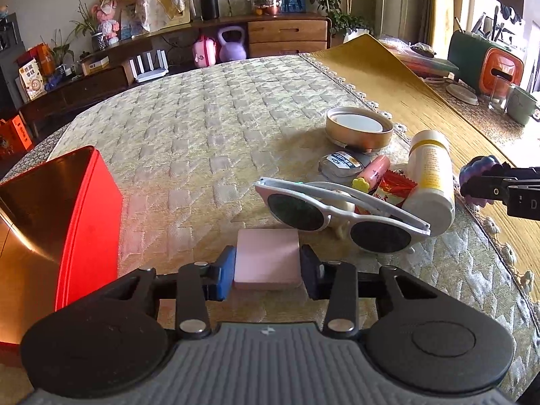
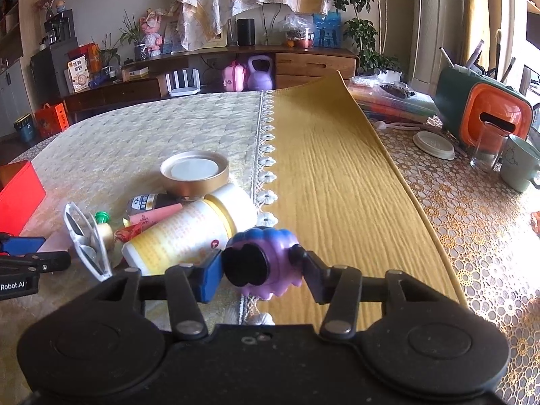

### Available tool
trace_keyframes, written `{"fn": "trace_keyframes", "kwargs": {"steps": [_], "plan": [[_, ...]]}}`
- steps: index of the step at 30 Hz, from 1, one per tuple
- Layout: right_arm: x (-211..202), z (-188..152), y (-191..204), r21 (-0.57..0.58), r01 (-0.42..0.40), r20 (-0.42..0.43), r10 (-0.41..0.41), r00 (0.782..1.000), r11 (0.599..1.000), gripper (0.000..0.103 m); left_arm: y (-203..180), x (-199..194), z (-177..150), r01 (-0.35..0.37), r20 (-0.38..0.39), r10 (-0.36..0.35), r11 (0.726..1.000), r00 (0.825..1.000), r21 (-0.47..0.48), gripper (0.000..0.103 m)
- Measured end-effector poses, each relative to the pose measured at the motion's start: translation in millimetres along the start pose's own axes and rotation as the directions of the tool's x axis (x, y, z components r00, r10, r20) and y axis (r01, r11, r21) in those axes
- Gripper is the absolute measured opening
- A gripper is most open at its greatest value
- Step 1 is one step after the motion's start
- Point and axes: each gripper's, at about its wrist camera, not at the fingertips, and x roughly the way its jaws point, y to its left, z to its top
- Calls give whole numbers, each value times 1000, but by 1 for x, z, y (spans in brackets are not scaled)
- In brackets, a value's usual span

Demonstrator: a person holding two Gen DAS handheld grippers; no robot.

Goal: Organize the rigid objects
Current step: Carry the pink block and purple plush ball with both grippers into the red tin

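L claw (image 1: 266,266) pinches a flat pink block (image 1: 267,258) from both sides, blue pad on one edge, black pad on the other; block lies flat on the pale quilted cloth (image 1: 189,128) covering the worktop. R claw (image 2: 261,266) is clamped on a purple-and-blue lobed toy (image 2: 266,256), pads pressing its two sides; toy sits right at the cloth's lace edge, next to the mustard-yellow runner (image 2: 330,175).

Just beyond the pink block: white-framed sunglasses (image 1: 341,216), dark lenses, propped on the pile behind. Pile, all touching or overlapping: white bottle w/ yellow label (image 1: 430,182) on its side, red snack wrapper (image 1: 393,185), pink sausage stick (image 1: 376,168), small yellow flower piece (image 1: 362,182), a clear round item w/ blue label (image 1: 342,165). Behind the pile, a gold round lid (image 1: 359,130), white inside, open side up, one edge resting on the pile.

Far L of the L claw, well apart from the pile: red tin box (image 1: 84,219), open, shiny gold interior.

From R wrist view, to the R past the runner: patterned gold mat w/ green mug (image 2: 519,165), clear glass (image 2: 486,152), white round lid (image 2: 433,145), orange-and-green container (image 2: 489,114). Sideboard w/ purple kettlebell (image 2: 260,72) along the back wall.
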Motion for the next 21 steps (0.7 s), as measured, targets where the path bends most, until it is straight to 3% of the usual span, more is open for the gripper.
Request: {"fn": "trace_keyframes", "kwargs": {"steps": [9,21], "plan": [[-51,2,14,6,-28,49,28,998,1000,50,18,-39,-2,24,15,-23,999,1000,-39,40],[-110,26,81,-77,-182,111,190,976,980,50,63,-105,-1,23,52,-17,994,998,-105,40]]}}
